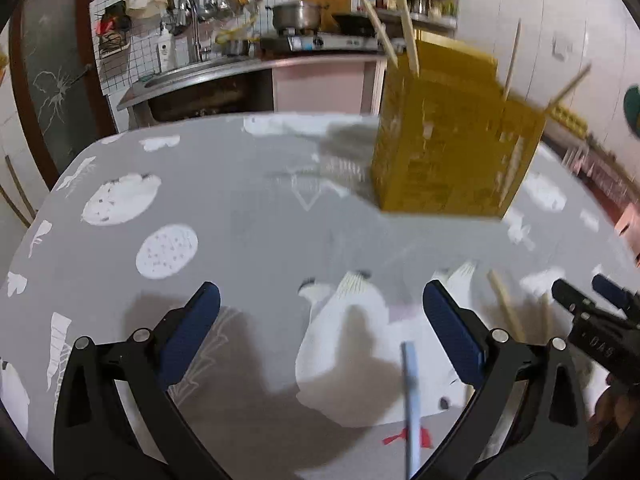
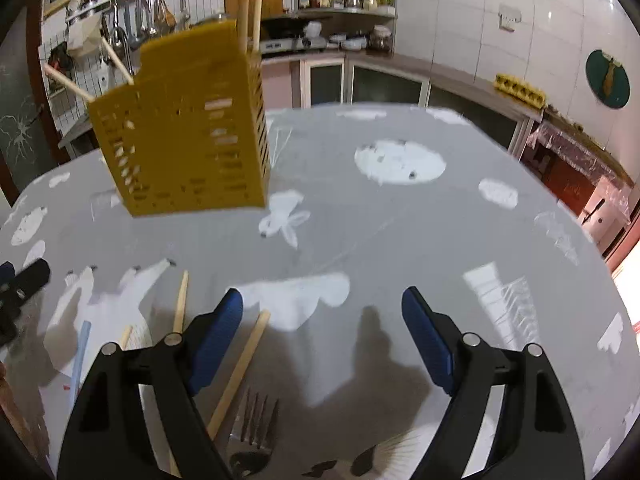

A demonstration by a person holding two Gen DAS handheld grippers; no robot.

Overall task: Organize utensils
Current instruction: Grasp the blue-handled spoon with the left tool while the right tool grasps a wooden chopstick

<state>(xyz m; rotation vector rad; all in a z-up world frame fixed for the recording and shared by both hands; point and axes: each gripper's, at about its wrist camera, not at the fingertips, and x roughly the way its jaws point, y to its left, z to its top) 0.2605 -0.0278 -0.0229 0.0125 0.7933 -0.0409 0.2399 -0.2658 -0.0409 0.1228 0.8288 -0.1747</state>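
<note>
Yellow slotted utensil holder (image 2: 184, 128) stood mid-tabletop (image 2: 400, 240), chopsticks leaning; both tools (image 1: 320, 320) (image 2: 322, 324) wide, empty; risked toppling.

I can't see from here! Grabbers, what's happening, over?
Left gripper and right gripper: jaws open, empty. Yellow slotted plastic utensil holder holds wooden chopsticks. Loose metal fork on table.

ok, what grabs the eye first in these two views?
The yellow slotted caddy standing far-left on the grey table, wooden chopsticks sticking out of its top. Then loose chopsticks and a fork lying near the open right gripper.
</note>
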